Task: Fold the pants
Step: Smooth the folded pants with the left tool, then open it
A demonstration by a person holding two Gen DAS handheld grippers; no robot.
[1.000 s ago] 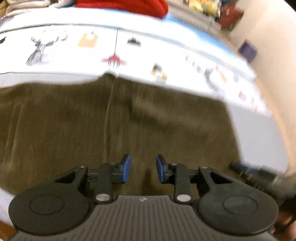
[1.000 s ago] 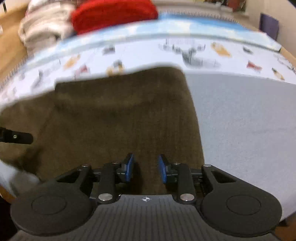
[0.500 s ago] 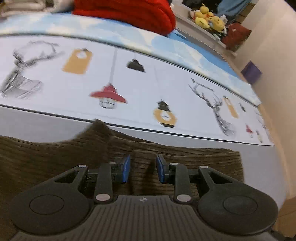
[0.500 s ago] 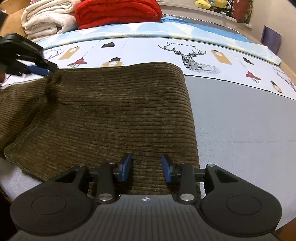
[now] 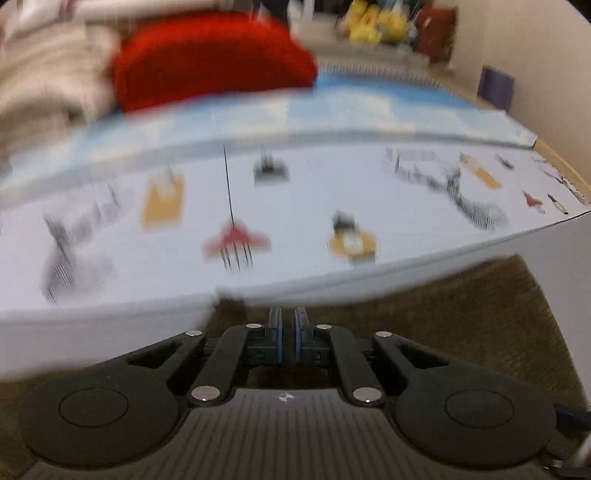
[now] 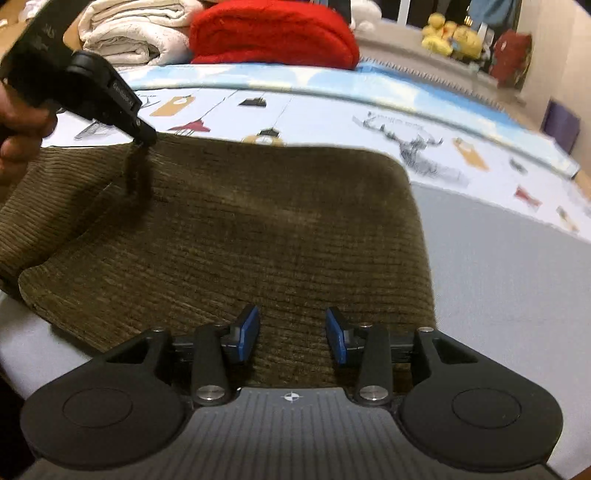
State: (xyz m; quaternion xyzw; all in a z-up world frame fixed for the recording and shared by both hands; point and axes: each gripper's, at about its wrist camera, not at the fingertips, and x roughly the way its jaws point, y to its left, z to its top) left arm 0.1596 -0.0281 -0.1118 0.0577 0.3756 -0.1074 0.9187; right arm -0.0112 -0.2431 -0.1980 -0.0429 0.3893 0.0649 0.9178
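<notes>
The brown corduroy pants [image 6: 236,236] are lying flat on a bed [image 6: 517,280], on its grey part, with the far edge of the cloth reaching the printed sheet [image 6: 332,122] of lamps and deer. In the right wrist view the cloth is filling the centre and the 9 o'clock side, and its right edge is running from about 1 o'clock down to 5 o'clock, with bare grey bedding beyond.

The left gripper [image 6: 142,138] is sitting at the far edge of the pants, at about 10 o'clock in the right wrist view, with a person's hand [image 6: 18,136] behind it. Its jaws have just been closing and are now standing together; in the right wrist view they are pinching a small raised ridge of the corduroy at that edge. In its own blurred view the left gripper's [image 5: 287,332] blue pads are nearly meeting right at the cloth's border.

The right gripper [image 6: 292,338] is hovering over the near edge of the pants at 6 o'clock. Its jaws have just been opening and are standing apart, with corduroy showing between them but not being pressed.

A red blanket [image 6: 273,33] and folded white bedding [image 6: 136,29] are lying at 12 o'clock, well apart from the pants.
</notes>
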